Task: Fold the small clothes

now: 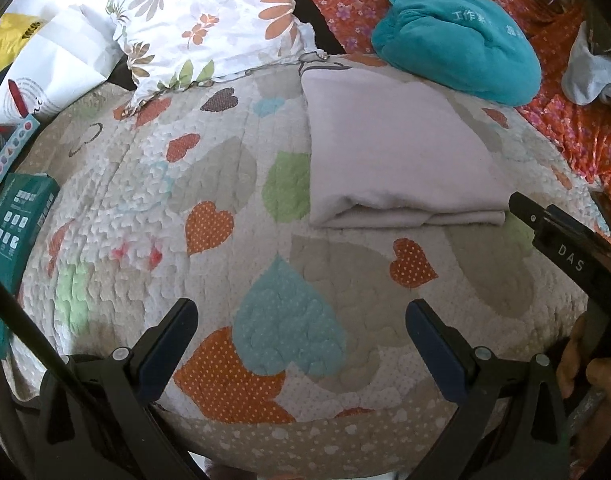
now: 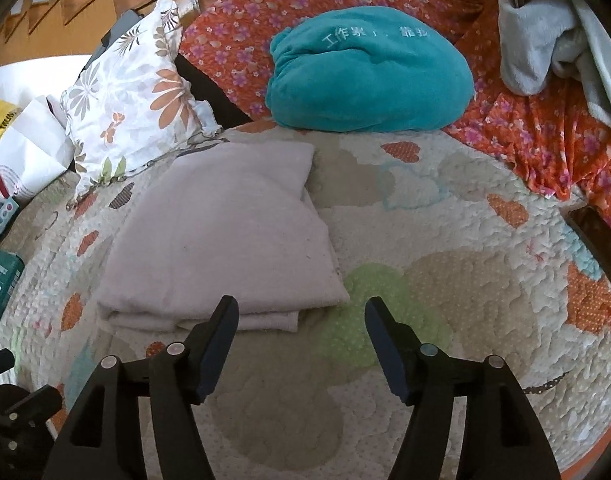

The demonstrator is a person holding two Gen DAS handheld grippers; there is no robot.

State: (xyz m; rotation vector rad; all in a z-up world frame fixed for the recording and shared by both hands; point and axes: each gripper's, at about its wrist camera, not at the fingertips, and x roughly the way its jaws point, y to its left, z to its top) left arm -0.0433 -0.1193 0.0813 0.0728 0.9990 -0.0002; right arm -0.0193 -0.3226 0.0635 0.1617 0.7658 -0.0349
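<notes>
1. The folded cloth [image 2: 221, 232] lies flat on the heart quilt [image 2: 445, 280], layered edge toward the grippers.
2. Behind it sit a floral pillow [image 2: 133, 108] and a teal bundle [image 2: 369, 80], the pillow just beside its far corner.
3. The right gripper [image 2: 301, 312] hangs released, nothing between its fingers, just short of the cloth's near edge.
4. The left gripper [image 1: 301, 312] is spread wide and empty over bare quilt, clear of the cloth.

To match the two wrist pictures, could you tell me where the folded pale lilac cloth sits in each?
Left wrist view: the folded pale lilac cloth lies right of centre on the heart-patterned quilt.
Right wrist view: it lies left of centre, just beyond the right gripper.
Shared landmark: the teal fleece bundle directly behind it.
</notes>
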